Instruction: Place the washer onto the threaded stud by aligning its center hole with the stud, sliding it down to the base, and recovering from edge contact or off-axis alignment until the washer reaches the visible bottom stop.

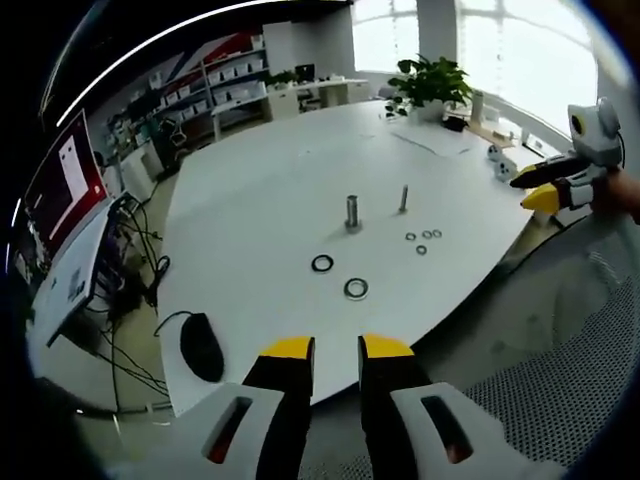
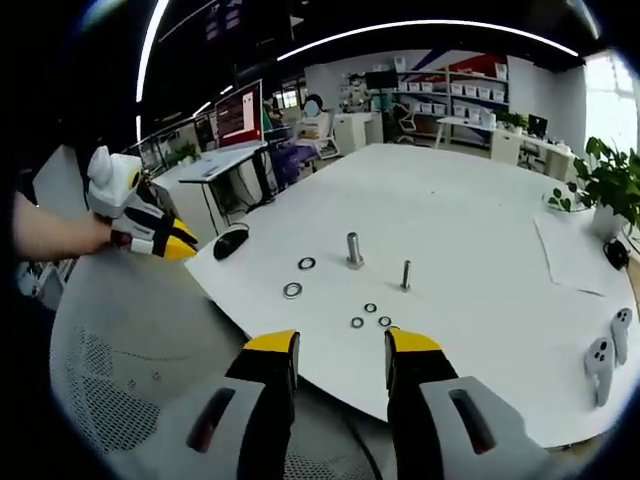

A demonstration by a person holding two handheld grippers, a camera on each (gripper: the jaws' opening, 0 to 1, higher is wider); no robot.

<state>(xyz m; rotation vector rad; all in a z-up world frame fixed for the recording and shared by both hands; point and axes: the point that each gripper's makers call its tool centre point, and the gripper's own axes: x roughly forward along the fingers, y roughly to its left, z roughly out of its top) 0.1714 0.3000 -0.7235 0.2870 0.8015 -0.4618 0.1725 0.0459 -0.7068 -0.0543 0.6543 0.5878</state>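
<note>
Right, L gripper [image 1: 336,347]: you hold it back off the table [image 1: 260,190] edge, jaws spread apart w/ nothing between, aimed across the top toward the studs
R gripper [image 2: 340,343]: same pose from the other side, jaws parted & empty, off the near edge; in the left gripper view it sits far right, yr hand [image 1: 612,192] wrapped round it, tips level, pointing in at the table
L gripper seen from R: far left in the right gripper view, yr forearm [image 2: 50,235] coming in behind it, tips angled down-right
Thick stud [image 1: 352,212]: upright mid-table, bare shank, no washer on it
Thin stud [image 1: 404,198]: upright, just beside the thick one
Big washers: two, flat on the table – dark one [image 1: 322,263] & another [image 1: 356,289], near the thick stud, apart from it
Small washers [image 1: 423,239]: loose cluster flat by the thin stud
Mouse [image 1: 201,346]: at table edge
Chair [image 2: 130,350]: mesh, below yr grippers
</note>
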